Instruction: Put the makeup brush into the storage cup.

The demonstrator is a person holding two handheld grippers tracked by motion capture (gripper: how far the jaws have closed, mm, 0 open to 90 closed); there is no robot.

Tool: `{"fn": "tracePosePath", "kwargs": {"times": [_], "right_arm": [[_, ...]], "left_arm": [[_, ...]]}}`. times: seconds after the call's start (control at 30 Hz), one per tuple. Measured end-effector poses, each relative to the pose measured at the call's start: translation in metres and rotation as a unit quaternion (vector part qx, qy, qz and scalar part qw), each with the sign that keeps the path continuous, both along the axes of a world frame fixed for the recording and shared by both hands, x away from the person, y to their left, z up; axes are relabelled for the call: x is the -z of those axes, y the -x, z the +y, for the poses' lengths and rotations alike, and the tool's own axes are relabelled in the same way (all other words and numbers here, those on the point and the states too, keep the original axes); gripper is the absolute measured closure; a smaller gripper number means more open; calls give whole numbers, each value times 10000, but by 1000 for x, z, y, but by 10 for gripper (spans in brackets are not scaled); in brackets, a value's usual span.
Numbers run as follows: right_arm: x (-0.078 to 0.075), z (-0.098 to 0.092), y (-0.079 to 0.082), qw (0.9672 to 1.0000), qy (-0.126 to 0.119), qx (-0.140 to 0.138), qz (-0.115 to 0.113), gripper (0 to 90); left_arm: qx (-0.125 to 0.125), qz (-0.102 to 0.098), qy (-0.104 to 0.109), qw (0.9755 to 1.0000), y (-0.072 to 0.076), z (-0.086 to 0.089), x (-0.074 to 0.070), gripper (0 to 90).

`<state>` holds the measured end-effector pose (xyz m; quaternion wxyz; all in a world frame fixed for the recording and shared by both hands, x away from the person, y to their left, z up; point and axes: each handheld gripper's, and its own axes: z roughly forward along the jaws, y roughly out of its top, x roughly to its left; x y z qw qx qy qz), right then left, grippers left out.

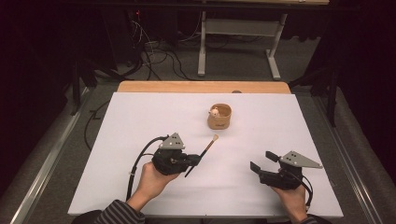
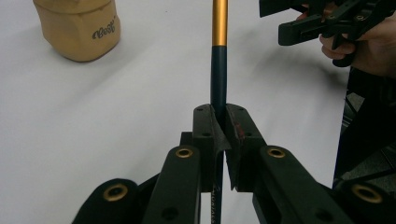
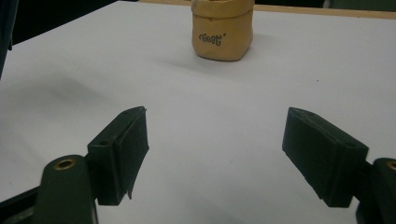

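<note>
My left gripper clamps the thin dark-handled, gold-ferruled brush mid-handle, bristles toward the tan paper pouch just beyond. I should tip it upright before dropping it in. My right gripper idles wide open, empty.

A slim paintbrush with dark handle, gold ferrule and pale bristle tip is clamped at its handle, slanting toward a tan paper-bag pouch standing upright nearby.
</note>
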<state>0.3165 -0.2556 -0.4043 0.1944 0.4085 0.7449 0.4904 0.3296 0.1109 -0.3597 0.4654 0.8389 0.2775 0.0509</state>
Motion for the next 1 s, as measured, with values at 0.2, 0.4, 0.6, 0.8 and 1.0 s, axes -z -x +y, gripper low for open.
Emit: {"fn": "tracePosePath", "kwargs": {"times": [0.2,0.4,0.6,0.8,1.0], "right_arm": [[-5,0,3,10000,-33,-5,-85,194],[-8,9,6,9997,91,-204,-139,183],[-9,16,8,9992,-24,-382,-125,256],[-11,26,6,9979,-255,-591,-73,321],[-13,36,5,9972,-282,-685,-85,323]], "left_arm": [[-12,-139,121,9998,4,1,4,835],[-36,-240,198,9995,5,4,6,835],[7,-253,208,9995,6,1,9,835],[65,-256,171,9995,5,-5,11,835],[69,-264,172,9995,5,-6,12,835]]}}
